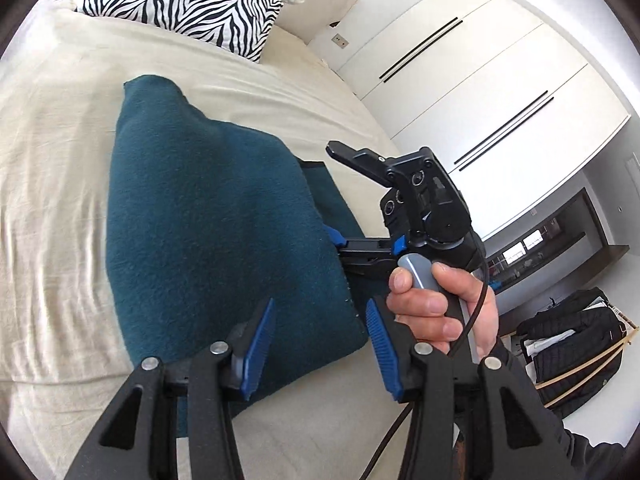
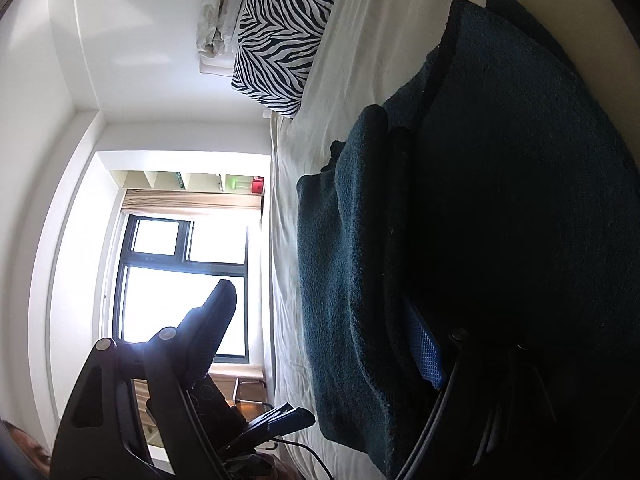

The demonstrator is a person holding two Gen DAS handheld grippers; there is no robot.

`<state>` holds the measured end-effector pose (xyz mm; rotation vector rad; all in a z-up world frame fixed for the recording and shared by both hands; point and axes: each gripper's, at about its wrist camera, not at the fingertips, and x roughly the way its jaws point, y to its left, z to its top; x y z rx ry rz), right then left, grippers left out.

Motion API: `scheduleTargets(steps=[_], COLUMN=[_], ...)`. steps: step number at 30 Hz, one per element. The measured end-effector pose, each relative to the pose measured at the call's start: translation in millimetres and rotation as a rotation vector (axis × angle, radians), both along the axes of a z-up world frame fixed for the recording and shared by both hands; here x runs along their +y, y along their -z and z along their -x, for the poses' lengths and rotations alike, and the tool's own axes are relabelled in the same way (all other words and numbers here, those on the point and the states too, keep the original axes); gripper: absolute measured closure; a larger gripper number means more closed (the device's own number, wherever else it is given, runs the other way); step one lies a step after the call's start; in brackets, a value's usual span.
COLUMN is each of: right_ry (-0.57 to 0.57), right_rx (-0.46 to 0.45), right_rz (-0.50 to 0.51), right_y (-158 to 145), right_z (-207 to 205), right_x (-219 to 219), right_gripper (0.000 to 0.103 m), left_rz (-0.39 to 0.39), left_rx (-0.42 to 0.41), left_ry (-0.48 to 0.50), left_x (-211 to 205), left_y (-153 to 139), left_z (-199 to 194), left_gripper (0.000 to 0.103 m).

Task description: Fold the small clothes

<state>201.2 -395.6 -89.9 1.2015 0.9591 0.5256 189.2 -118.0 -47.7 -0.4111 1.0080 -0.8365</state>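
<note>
A teal fleece garment [image 1: 224,220] lies partly folded on the cream bed sheet [image 1: 60,200]. My left gripper [image 1: 320,344] is open, its blue pads just above the garment's near right corner, holding nothing. My right gripper [image 1: 352,200] shows in the left wrist view, turned on its side at the garment's right edge, jaws wide apart: one finger [image 1: 344,150] up in the air, the lower one under the cloth fold. In the right wrist view the garment [image 2: 360,260] drapes over the right gripper's lower blue pad [image 2: 430,350]; the other finger [image 2: 218,308] stands free.
A zebra-print pillow [image 1: 180,0] and rumpled bedding lie at the head of the bed. White wardrobe doors [image 1: 480,80] stand on the right. A dark bag [image 1: 576,344] sits on the floor beside the bed. A window [image 2: 180,272] faces the bed's far side.
</note>
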Motion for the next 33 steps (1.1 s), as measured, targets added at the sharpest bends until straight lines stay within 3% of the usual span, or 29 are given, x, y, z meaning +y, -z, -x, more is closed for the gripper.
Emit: scheduleTargets(steps=[3,4,6,8,15,21,28,33], right_ry=[-0.037,-0.049,-0.062,-0.061,-0.094,-0.064,-0.019,-0.018], right_rx=[0.028,0.039,0.074,0.105,0.081,0.089,0.114,0.153], right_rz=[0.105,0.148,0.236,0.297,0.449,0.508,0.507,0.48], right_y=[-1.0,-0.3,1.8,4.7,-21.4,-40.7,-39.9,-19.3], right_z=[-7.5,-11.8,-15.2,-17.9,-18.0,-11.3,6.5,-2.5], right_x=[10.8,14.3,18.2,16.4,3.6,-35.3,-81.5,-94.6], right_gripper=[0.031,0.041,0.076,0.086,0.089,0.09,0.09,0.09], left_rz=[0.007,0.005,-0.005,-0.009,0.0,-0.014,-0.035,-0.055], left_rx=[0.02,0.021,0.022,0.024,0.021,0.002,-0.023,-0.038], left_ry=[-0.025,-0.029,-0.035,-0.038,-0.044,-0.029,-0.002,0.012], left_x=[12.1,15.9,18.7,29.3,38.4,23.5,4.1,-12.8], left_y=[6.8,10.3,10.8,6.9,-1.0,-4.3,-10.0,-11.7], left_z=[3.1,4.0,9.0,11.4,8.9,7.2,4.3,-0.1], left_gripper=[0.053,0.053,0.053,0.053,0.053,0.049,0.049,0.049])
